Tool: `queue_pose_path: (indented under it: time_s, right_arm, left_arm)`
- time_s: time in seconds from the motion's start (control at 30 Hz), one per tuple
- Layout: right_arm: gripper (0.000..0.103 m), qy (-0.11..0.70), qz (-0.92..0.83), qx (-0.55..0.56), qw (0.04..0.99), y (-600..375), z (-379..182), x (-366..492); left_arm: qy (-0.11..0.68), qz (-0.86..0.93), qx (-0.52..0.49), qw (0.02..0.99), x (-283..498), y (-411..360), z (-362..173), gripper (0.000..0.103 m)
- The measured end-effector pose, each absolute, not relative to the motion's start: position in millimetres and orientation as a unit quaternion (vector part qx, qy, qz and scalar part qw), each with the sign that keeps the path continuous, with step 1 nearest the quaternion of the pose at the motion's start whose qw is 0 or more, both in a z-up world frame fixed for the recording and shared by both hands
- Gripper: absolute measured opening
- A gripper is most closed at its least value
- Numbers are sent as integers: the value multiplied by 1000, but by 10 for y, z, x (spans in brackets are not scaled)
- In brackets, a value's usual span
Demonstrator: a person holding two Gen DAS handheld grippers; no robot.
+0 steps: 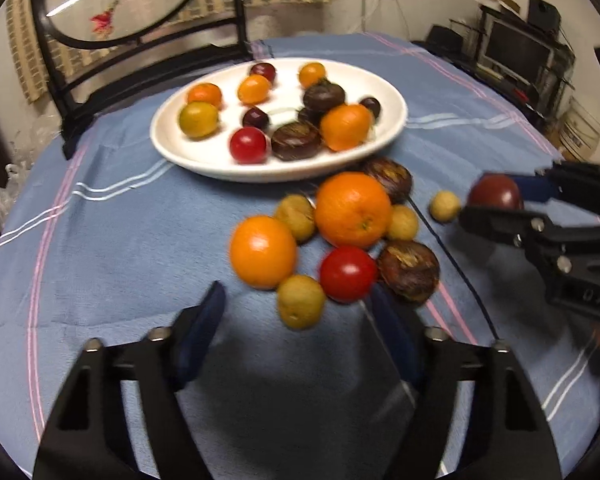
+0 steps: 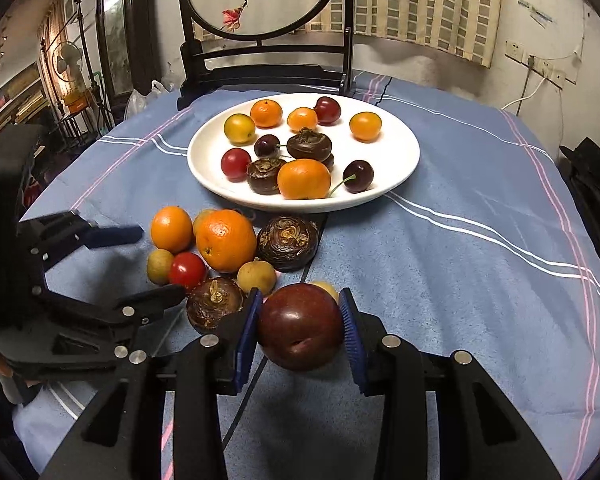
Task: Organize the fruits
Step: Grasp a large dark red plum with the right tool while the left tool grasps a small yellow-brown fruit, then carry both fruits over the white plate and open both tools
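While the right gripper [image 2: 301, 326] pinches a dark plum [image 2: 300, 326], left gripper [image 1: 296, 312] fingers spread — loose fruit between, untouched.

My blue-padded right gripper [image 2: 300, 328] is gripping a dark maroon plum [image 2: 300, 326]; orange, red and brown fruits are sitting on the far white plate [image 2: 399, 168] and the blue cloth [image 2: 459, 280] striped white and pink.

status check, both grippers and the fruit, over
Right gripper shut on dark red round plum. Left gripper open, at loose fruit pile. White oval plate part filled. Path clear.
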State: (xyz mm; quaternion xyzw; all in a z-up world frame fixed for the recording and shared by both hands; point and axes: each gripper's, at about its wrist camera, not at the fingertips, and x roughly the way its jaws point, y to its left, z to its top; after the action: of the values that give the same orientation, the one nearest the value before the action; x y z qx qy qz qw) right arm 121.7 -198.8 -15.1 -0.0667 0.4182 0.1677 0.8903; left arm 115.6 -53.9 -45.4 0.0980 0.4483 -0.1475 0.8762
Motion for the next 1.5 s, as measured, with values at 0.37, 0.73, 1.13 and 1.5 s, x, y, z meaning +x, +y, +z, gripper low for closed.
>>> queue_pose_path:
  time_s: [0.37, 0.73, 1.13, 1.5]
  right_arm:
    - [39, 412, 175, -68, 892, -1956, -135, 1175]
    - [39, 389, 188, -10, 902, -2074, -49, 1216]
    - [39, 355, 162, 93, 916, -2098, 326, 1757]
    - [41, 406, 159, 109, 893, -1621, 106, 2706]
  left_arm:
    - [448, -168, 92, 873, 1192, -546, -518, 38]
    - [412, -197, 37, 889, 1124, -412, -63, 24]
    - [392, -117, -22, 912, 1876, -316, 282, 24]
    - [401, -55, -42, 914, 2329, -138, -87, 34]
